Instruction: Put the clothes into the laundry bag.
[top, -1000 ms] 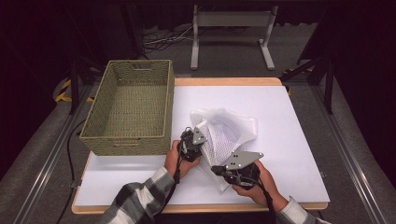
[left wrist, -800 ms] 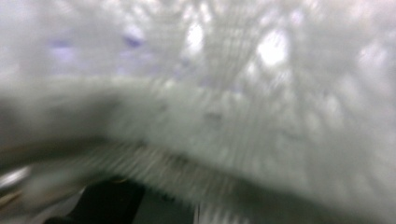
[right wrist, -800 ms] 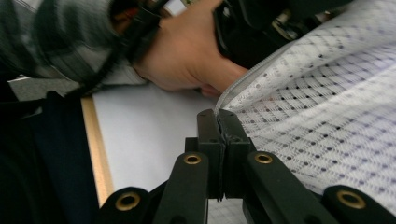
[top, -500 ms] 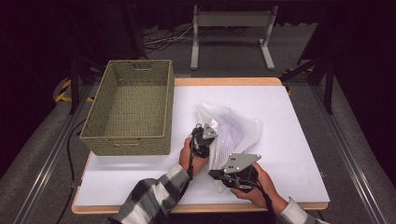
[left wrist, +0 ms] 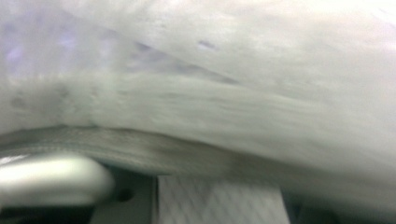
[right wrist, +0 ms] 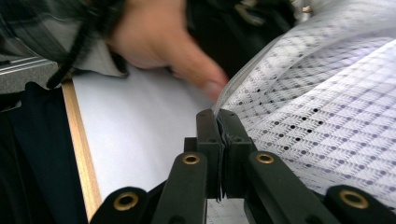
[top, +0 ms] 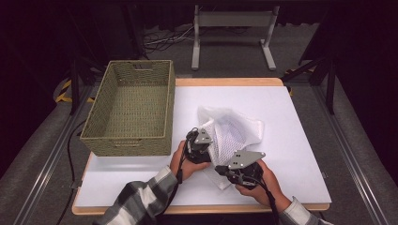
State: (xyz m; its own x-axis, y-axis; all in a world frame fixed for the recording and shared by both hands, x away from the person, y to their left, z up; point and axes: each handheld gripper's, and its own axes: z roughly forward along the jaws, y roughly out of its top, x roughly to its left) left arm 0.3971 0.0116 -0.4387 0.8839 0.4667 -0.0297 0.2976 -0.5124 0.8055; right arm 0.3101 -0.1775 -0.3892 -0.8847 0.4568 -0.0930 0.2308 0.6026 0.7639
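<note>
A white mesh laundry bag of perforated fabric (top: 232, 133) is seen crumpled a little right of the middle of the high view, on the white-topped desk with a wooden edge (top: 300, 140), with the open side towards the bottom of the frame. The bag lies apart from the olive woven rectangular basket (top: 129, 110) standing in the left half of the frame, which it may be meant for.

The right tongs (right wrist: 218, 122) are pressed together on the hem of the bag, as shown in the right gripper view, where the mesh is pinched between the two black jaws at the frame's centre. This edge appears to be pinned low near the desk so that the mouth is kept anchored while the other side is worked.

The left tongs (top: 202, 140) are placed against the bag's left edge in the high view. Their jaws have just been opening. In the left gripper view blurred white fabric (left wrist: 233, 93) is seen very close to the lens, with mesh lying between the jaws at the bottom; no press on it can be made out, so the cloth is judged released, perhaps for a fresh hold.
</note>
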